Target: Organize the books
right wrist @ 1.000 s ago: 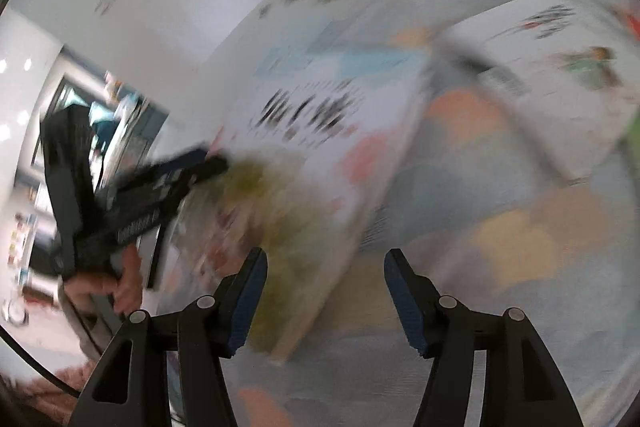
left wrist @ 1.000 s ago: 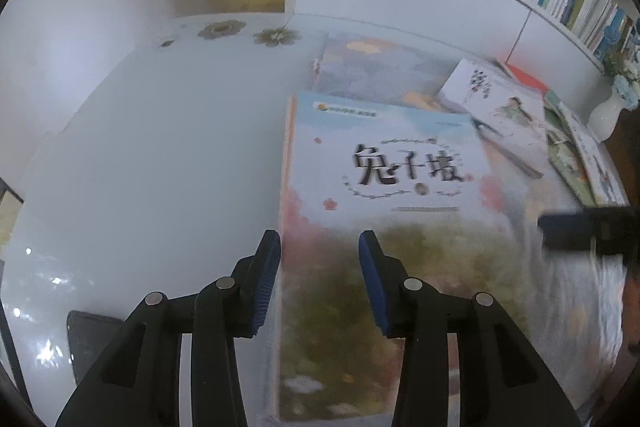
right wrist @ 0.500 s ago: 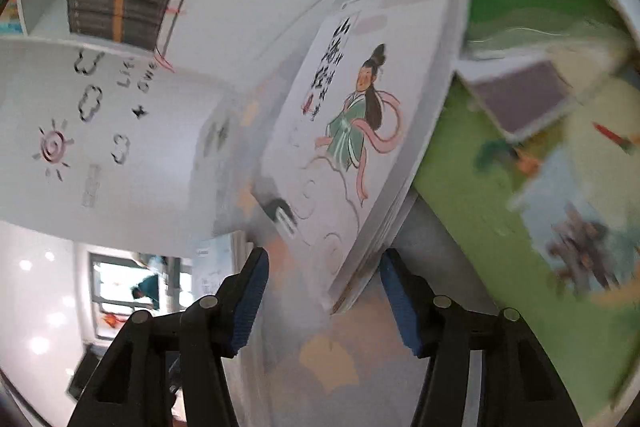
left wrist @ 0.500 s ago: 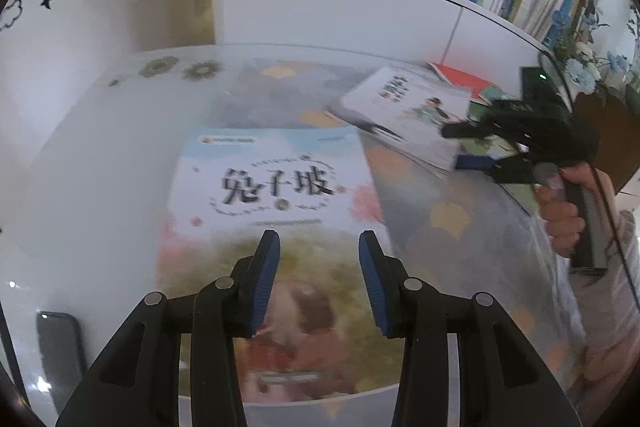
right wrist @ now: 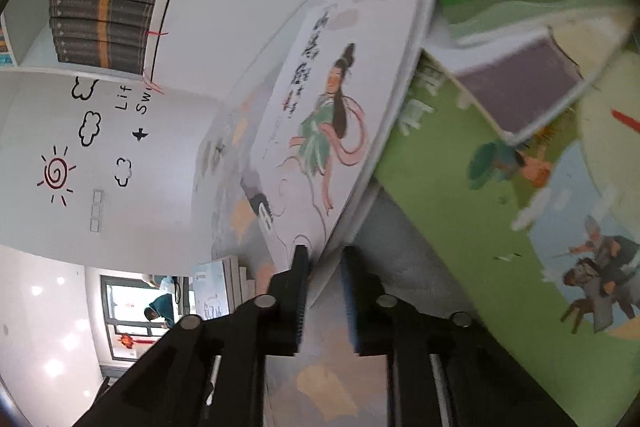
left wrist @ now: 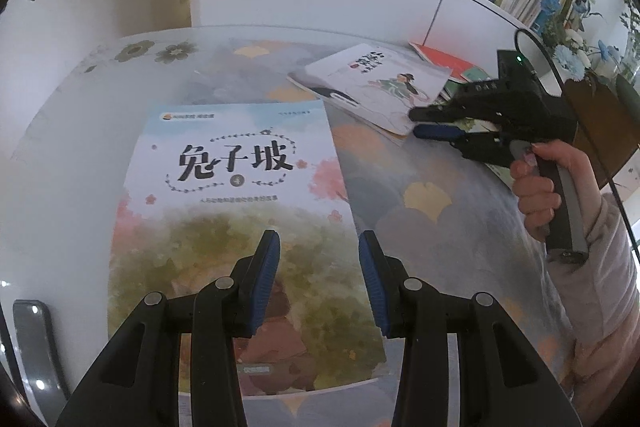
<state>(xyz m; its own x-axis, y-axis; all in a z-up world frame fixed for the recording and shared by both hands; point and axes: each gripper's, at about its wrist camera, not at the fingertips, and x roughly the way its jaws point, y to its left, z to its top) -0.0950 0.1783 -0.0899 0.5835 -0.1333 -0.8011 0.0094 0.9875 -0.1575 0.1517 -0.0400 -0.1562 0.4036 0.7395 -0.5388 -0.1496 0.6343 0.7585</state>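
Right gripper (right wrist: 323,259) just closing on white book (right wrist: 320,131) corner edge; left gripper (left wrist: 319,259) open, empty.

phone (left wrist: 34,343) cut off at left edge, green book (right wrist: 520,227) running past frame, blurred

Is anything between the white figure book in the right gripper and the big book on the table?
Nothing visible: only bare tabletop lies between the white book and the big book.
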